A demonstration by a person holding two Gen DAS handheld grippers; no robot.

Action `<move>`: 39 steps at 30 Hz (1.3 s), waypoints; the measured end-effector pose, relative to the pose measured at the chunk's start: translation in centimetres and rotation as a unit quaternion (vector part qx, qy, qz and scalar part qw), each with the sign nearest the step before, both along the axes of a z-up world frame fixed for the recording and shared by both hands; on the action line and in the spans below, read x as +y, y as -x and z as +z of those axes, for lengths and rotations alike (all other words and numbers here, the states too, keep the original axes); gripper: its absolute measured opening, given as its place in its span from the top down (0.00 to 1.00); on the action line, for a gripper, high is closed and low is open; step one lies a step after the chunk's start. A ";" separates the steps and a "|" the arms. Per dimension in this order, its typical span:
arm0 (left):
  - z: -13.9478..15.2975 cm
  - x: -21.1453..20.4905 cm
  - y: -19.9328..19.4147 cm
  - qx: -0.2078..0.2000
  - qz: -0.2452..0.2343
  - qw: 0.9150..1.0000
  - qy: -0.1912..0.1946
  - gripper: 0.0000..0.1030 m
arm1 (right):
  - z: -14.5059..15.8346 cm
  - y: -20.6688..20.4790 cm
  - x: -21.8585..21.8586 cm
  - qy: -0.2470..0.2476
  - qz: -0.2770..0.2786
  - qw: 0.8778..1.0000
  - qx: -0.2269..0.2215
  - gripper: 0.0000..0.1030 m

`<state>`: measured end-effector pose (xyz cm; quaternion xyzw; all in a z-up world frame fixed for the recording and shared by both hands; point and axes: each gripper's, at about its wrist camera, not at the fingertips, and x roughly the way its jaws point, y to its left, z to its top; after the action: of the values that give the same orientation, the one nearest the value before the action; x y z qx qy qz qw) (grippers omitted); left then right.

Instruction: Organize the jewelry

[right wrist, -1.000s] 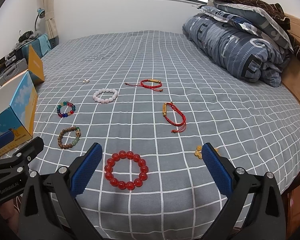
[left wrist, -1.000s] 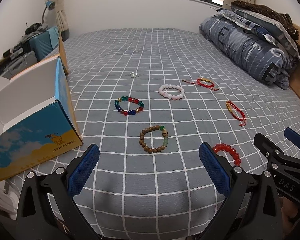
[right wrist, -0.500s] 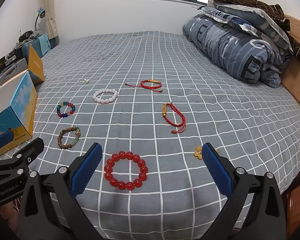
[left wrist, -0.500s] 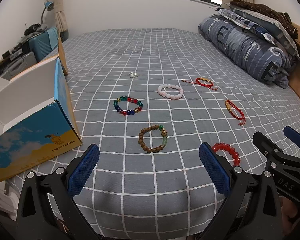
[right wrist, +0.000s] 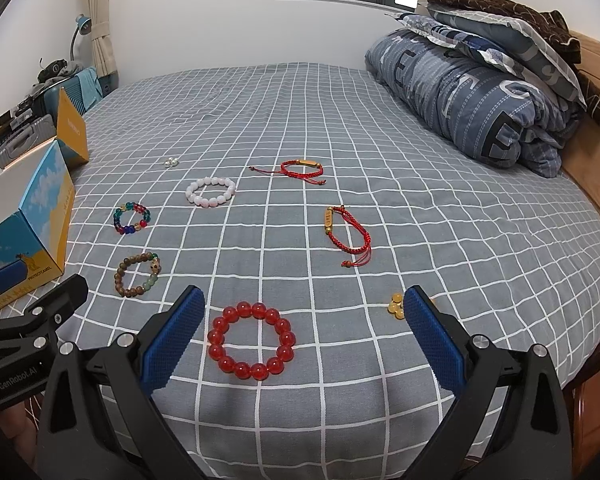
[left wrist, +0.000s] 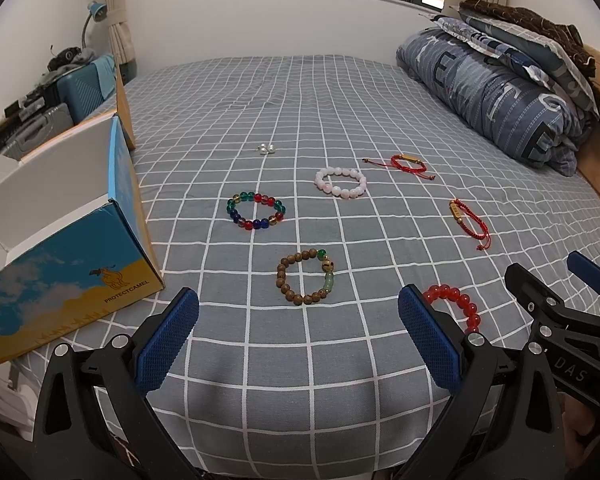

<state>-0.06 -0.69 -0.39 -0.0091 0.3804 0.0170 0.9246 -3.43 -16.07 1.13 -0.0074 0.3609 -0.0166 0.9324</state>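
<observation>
Several bracelets lie on the grey checked bed. A wooden bead bracelet (left wrist: 306, 277) lies just ahead of my open left gripper (left wrist: 298, 344). A red bead bracelet (right wrist: 251, 340) lies between the fingers of my open right gripper (right wrist: 304, 342), which hovers above it. Farther off are a multicolour bracelet (left wrist: 255, 210), a pale pink bracelet (left wrist: 341, 182), two red cord bracelets (left wrist: 408, 162) (left wrist: 469, 220), small white pearls (left wrist: 266, 148) and small amber beads (right wrist: 396, 306). An open blue and yellow box (left wrist: 66, 240) stands at the left.
A folded blue quilt with pillows (left wrist: 496, 92) lies along the wooden headboard at the right. Suitcases and clutter (left wrist: 40, 116) stand beyond the bed's left side. The bed's near edge drops off just under both grippers.
Both grippers have drifted very slightly; the jewelry has not moved and both stay open.
</observation>
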 end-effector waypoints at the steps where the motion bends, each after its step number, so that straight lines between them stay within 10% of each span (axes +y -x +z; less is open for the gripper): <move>1: 0.0 0.0 0.0 0.000 0.000 1.000 0.000 0.05 | 0.0 0.0 0.0 0.000 0.000 1.000 0.000 0.07; 26: 1.5 0.1 -1.0 0.003 0.003 1.000 -0.003 0.05 | 4.1 -0.4 -1.1 0.018 -0.006 0.999 -0.030 0.07; 39: 1.7 0.7 -11.5 0.052 -0.002 0.999 -0.014 0.05 | 4.7 -11.7 -1.6 0.038 -0.018 0.999 0.012 0.07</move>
<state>11.43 0.00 1.31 0.0057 0.4280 0.0207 0.9035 8.24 -17.64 5.80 -0.0368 0.3715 -0.0472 0.9265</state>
